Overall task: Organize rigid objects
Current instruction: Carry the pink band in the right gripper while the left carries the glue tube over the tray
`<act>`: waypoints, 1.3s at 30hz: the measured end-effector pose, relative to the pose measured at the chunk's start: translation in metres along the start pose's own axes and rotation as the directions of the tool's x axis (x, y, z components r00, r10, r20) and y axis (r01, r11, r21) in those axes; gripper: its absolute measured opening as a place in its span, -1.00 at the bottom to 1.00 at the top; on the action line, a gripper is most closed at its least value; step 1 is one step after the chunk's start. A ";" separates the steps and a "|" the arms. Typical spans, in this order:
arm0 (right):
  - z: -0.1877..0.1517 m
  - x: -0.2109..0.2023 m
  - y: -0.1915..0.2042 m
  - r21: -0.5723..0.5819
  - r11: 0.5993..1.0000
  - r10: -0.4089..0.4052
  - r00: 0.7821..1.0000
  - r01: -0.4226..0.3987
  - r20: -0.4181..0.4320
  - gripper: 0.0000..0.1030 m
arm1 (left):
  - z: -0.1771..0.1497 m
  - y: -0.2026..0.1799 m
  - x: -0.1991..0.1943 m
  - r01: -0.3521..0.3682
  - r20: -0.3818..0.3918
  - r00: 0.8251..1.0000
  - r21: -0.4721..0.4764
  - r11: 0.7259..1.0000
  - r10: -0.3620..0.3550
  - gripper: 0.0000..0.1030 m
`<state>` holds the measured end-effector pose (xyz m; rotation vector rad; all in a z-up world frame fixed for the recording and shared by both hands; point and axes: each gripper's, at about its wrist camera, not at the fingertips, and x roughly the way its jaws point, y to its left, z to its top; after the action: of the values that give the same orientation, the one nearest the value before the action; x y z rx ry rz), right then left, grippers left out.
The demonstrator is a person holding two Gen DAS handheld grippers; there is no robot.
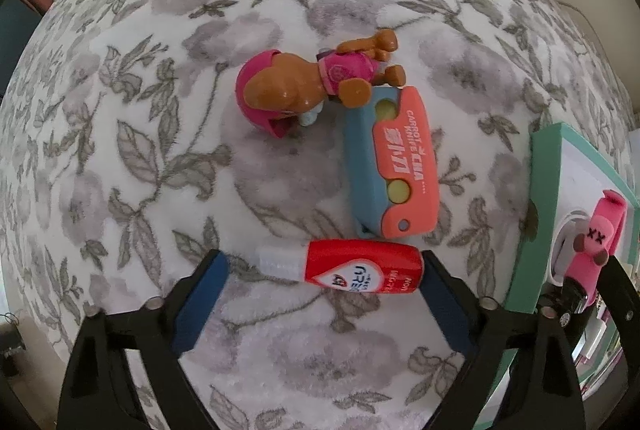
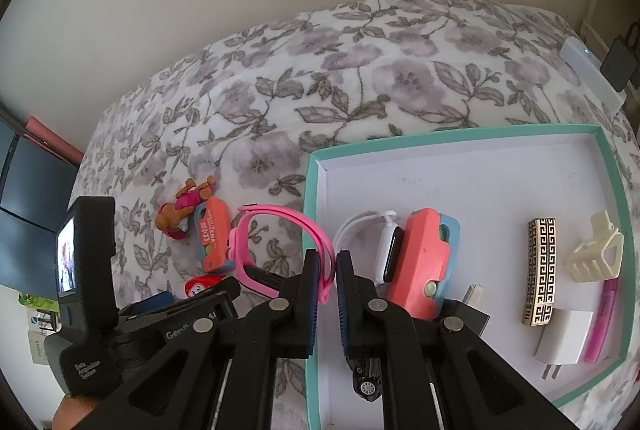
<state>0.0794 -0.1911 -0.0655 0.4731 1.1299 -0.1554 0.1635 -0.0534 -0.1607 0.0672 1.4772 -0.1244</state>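
A red glue bottle with a clear cap lies on its side on the floral blanket. My left gripper points straight down and is open around it; the bottle's base rests near the right pad, and the left pad stands clear of the cap. Just beyond lie an orange-and-blue toy knife and a brown dog figure in pink. My right gripper is shut on the strap of a pink watch, held over the left rim of the teal box.
The box holds a white watch on its cable, a second orange-and-blue toy, a gold-patterned bar, a cream hair claw, a white plug, a pink pen and a black toy car. A wall stands behind the bed.
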 end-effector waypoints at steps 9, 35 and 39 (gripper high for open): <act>0.000 0.000 -0.004 0.018 1.000 0.009 1.000 -0.009 -0.009 -0.82 | 0.003 0.016 -0.003 -0.008 0.015 1.000 0.017 1.000 0.008 0.53; 0.013 -0.081 -0.067 0.146 0.989 -0.050 0.987 0.027 0.154 -0.82 | -0.007 -0.003 -0.158 0.103 0.326 0.937 0.089 0.991 -0.127 0.53; 0.012 -0.094 -0.091 0.196 0.978 -0.102 0.980 0.068 0.168 -0.82 | -0.019 -0.036 -0.169 0.104 0.361 0.919 0.162 0.981 -0.157 0.53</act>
<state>0.0167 -0.2886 -0.0033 0.5684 0.9643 -0.3766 0.1255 -0.0793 0.0068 0.0549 1.0895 -0.3323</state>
